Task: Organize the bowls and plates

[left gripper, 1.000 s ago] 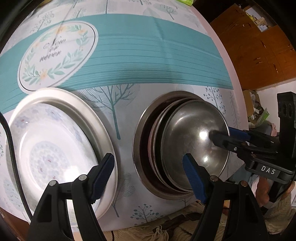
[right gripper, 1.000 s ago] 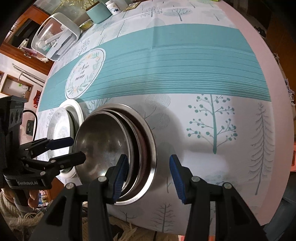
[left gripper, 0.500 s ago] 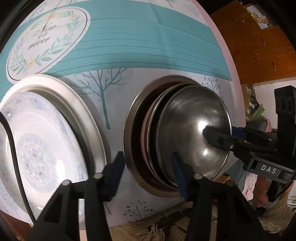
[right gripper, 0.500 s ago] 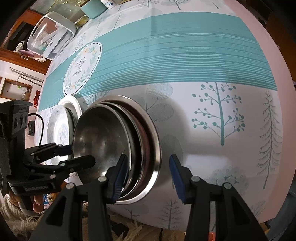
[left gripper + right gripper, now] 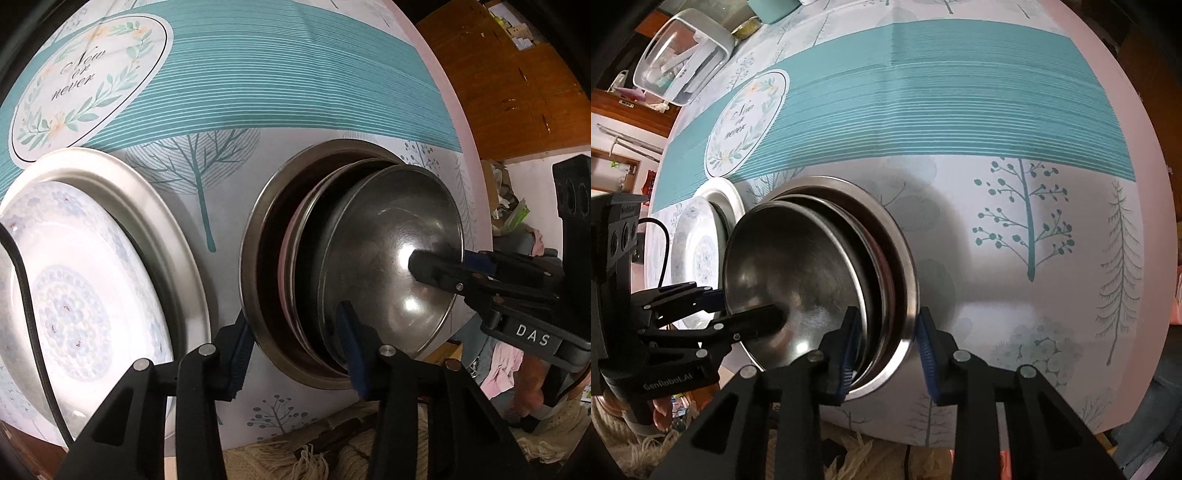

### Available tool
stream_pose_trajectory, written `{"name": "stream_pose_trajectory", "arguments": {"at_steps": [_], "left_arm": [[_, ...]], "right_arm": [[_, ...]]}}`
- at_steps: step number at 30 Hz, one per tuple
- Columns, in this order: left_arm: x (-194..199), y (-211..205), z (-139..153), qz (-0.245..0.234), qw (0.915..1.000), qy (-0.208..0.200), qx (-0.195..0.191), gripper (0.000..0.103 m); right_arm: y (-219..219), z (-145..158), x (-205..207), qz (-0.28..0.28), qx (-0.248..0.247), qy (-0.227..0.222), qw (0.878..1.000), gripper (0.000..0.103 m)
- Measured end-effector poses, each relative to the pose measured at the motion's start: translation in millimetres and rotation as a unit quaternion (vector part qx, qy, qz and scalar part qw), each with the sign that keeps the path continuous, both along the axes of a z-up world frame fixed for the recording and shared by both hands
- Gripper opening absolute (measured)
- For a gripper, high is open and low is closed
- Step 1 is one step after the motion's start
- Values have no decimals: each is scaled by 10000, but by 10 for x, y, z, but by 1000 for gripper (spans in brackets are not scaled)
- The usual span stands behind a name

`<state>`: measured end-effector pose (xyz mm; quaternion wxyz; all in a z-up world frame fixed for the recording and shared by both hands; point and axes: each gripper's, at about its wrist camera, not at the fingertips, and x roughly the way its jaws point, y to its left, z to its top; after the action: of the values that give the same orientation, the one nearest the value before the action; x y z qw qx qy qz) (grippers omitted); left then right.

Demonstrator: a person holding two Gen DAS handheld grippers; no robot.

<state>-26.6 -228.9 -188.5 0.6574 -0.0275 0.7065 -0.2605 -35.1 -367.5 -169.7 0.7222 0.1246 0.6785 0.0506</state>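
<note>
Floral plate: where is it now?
Left wrist view, far left: the floral plate lies in a steel plate, left of the bowl stack.

A nested stack of steel bowls (image 5: 391,258), the top one tilted, sits between the left gripper's (image 5: 295,343) jaws. Left of that gripper, a floral plate (image 5: 70,295) rests in a steel plate (image 5: 162,229).

Tablecloth (image 5: 1015,122): white ground printed with teal and grey tree motifs, crossed by 1 broad teal band of fine pale stripes, with pink along its outer edge. White oval medallion (image 5: 85,83): green leaf wreath, pale orange flowers, dark script lettering. Round white ceramic plate (image 5: 70,295): pale blue floral pattern, central rosette. Nested steel bowls (image 5: 391,258): plain silver-grey. Black grippers: blue finger pads (image 5: 925,343).
</note>
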Motion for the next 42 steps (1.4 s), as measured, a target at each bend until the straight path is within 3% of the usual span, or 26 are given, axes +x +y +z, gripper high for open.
{"name": "stream_pose_trajectory", "arguments": {"at_steps": [13, 19, 33, 42], "left_arm": [[-98, 99, 252, 117, 9996, -245, -24, 42], [-191, 264, 434, 405, 9983, -408, 35, 42], [-290, 1060, 808, 1066, 9908, -834, -56, 42], [-221, 1778, 795, 1367, 9881, -703, 10, 42]], "right_arm": [[60, 145, -49, 34, 79, -29, 10000, 29], [182, 303, -47, 269, 196, -136, 9994, 29], [818, 640, -18, 843, 253, -447, 9951, 29], [1449, 533, 119, 1043, 386, -293, 9934, 29]]}}
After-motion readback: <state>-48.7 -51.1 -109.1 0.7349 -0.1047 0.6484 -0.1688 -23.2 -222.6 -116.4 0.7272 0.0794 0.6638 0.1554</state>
